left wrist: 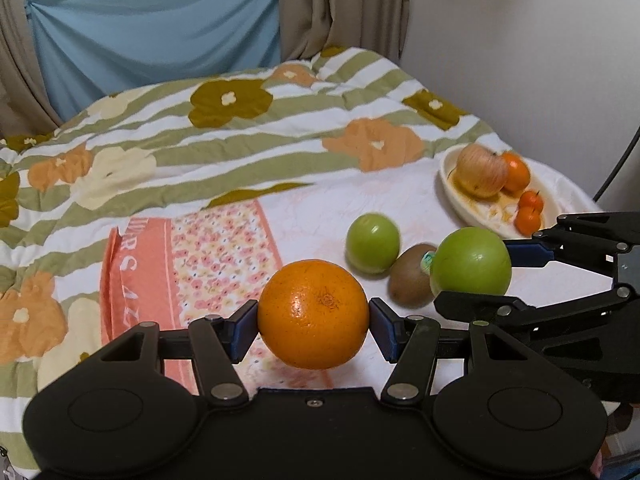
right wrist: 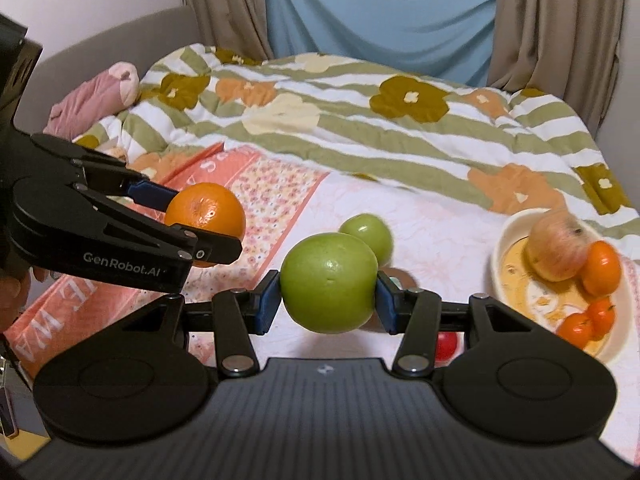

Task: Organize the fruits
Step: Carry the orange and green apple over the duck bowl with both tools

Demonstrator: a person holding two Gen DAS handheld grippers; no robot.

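Observation:
My left gripper (left wrist: 313, 326) is shut on a large orange (left wrist: 313, 314) and holds it above the bed; it also shows in the right wrist view (right wrist: 205, 218). My right gripper (right wrist: 328, 300) is shut on a big green apple (right wrist: 329, 282), seen from the left wrist too (left wrist: 472, 262). A second green apple (left wrist: 372, 242) and a kiwi (left wrist: 412, 280) lie on the cloth. A white bowl (left wrist: 450, 184) at the right holds a reddish apple (left wrist: 480, 172), an orange (left wrist: 518, 172) and small tangerines (left wrist: 530, 212).
The fruits lie on a bed with a floral striped quilt (left wrist: 240, 136) and a pink patterned cloth (left wrist: 192, 264). A small red fruit (right wrist: 446, 346) shows under my right gripper. A pink pillow (right wrist: 92, 100) lies far left. Curtains and a wall stand behind.

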